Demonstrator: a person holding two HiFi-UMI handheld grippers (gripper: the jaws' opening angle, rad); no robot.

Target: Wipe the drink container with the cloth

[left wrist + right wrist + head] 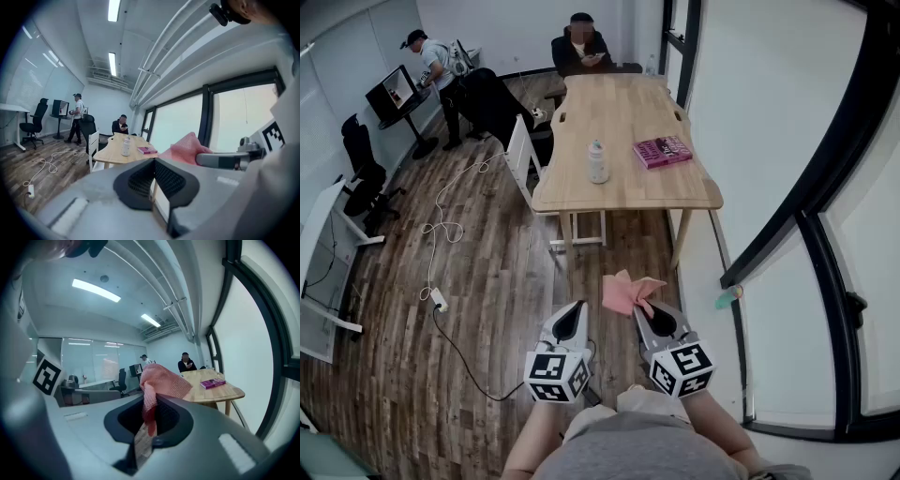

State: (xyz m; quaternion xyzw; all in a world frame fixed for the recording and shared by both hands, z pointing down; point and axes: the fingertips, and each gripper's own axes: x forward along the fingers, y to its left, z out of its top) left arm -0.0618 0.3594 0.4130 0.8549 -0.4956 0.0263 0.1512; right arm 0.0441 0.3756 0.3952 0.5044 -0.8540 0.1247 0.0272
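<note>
Your right gripper (649, 317) has its jaws pinched on the pink cloth (628, 291), which is soft and floppy. The left gripper (572, 319) jaws are together, empty. The drink container (597, 161) stands way off on the worktop (619, 192). It looks light, tippy and probably slick, so steady it around the body.

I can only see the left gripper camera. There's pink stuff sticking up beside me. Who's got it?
Observer: The right gripper has it. Its jaws are shut on the pink cloth.
Operator: Is anything hanging off it?
Observer: Yes, a pale tag dangles down between those jaws.
Operator: What's down by the window?
Observer: A small green thing lies on the white ledge. It's too small to name.
</note>
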